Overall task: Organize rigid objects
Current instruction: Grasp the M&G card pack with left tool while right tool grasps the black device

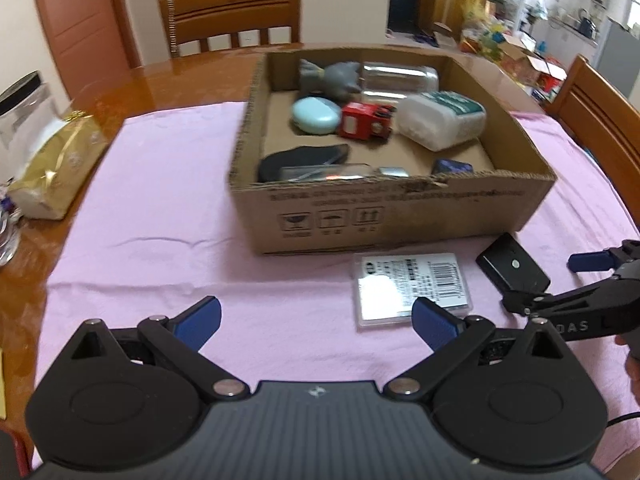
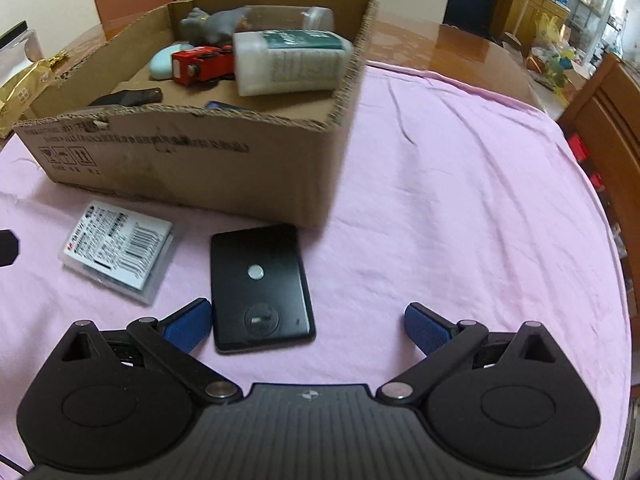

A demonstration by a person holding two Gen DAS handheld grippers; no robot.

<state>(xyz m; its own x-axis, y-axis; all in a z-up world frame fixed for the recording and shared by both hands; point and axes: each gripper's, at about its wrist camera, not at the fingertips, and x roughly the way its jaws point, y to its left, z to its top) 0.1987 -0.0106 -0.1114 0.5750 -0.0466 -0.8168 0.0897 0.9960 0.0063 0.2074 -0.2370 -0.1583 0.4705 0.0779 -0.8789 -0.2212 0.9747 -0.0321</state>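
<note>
A cardboard box (image 1: 400,216) (image 2: 192,160) on the pink cloth holds a grey toy (image 1: 332,74), a clear jar (image 1: 400,76), a teal case (image 1: 316,115), a red toy truck (image 1: 366,121), a white tub (image 1: 442,120) and some dark items. In front of it lie a clear plastic case with a barcode label (image 1: 412,290) (image 2: 118,250) and a flat black device (image 1: 512,270) (image 2: 262,286). My left gripper (image 1: 318,320) is open and empty, its right finger beside the clear case. My right gripper (image 2: 308,326) is open, the black device lying just inside its left finger.
A gold packet (image 1: 56,164) and a clear container (image 1: 20,116) sit at the table's left edge. Wooden chairs stand behind the table (image 1: 232,16) and at the right (image 1: 600,120). The pink cloth (image 2: 480,200) stretches right of the box.
</note>
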